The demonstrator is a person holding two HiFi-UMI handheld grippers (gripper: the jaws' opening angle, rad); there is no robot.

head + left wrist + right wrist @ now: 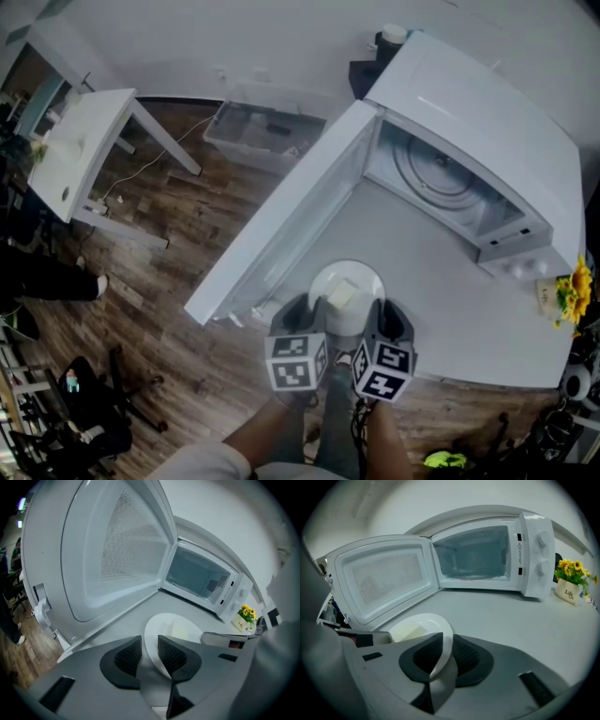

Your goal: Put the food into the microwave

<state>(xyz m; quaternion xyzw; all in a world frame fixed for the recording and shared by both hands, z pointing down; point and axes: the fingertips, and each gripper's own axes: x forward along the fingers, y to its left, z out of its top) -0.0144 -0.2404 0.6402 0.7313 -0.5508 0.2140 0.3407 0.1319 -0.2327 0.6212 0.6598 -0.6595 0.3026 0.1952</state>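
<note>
So the food (341,296), a pale squarish block (can't tell what it actually is), sits in the middle of a white plate (364,273). That plate is on the white table (427,281), right in front of the microwave (478,112) and close to the table's near edge. The microwave's door (281,225) is swung wide open to the left, and nothing is on the glass turntable (441,173) inside, so there's a straight lane in. My guess is that's exactly why the plate is parked where it is. Both grippers come at the plate's near rim side by side, which makes sense to me. Pinch a plate at one spot and it wants to tip, while two pinches should keep it level and stop the food sliding. The right gripper (447,641) is clamped onto the rim, and in its own view the white edge fills the gap between the dark ribbed pads (424,656). The left gripper (149,644) also has the rim between its jaws, but the edge runs along one pad and I see a sliver of gap at the other. I'd call that one not biting yet, jaws apart. The plate looks flat on the table, not lifted as far as I can tell. A little pot of yellow flowers (569,585) stands just right of the microwave, well off the route.
</note>
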